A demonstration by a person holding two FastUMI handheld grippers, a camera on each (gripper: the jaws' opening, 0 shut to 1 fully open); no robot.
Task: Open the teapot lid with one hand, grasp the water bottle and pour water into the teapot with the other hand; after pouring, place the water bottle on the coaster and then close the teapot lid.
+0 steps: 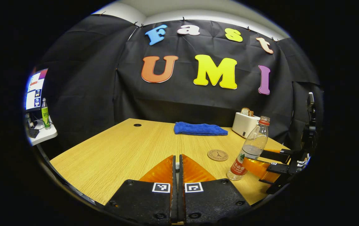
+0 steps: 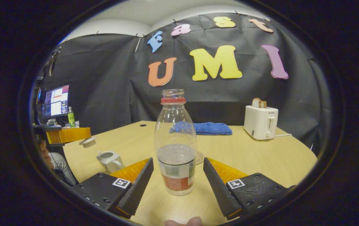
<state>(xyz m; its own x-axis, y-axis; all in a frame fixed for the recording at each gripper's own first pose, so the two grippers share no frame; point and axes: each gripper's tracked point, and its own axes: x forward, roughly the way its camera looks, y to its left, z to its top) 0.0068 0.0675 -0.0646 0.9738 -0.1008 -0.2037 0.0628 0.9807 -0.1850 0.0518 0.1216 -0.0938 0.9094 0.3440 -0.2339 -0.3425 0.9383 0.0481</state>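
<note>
The right gripper (image 2: 176, 175) is held with jaws wide, the bottle (image 2: 175, 147) standing between them on the surface (image 2: 261, 157), untouched. The left gripper (image 1: 176, 175) is seen with jaws pressed together; a small lid (image 2: 88, 142) hangs beneath it. The open teapot (image 2: 109, 160) sits left of the right jaws.

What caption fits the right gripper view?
Open right gripper straddles the uncapped water bottle; lidless teapot waits nearby.
</note>
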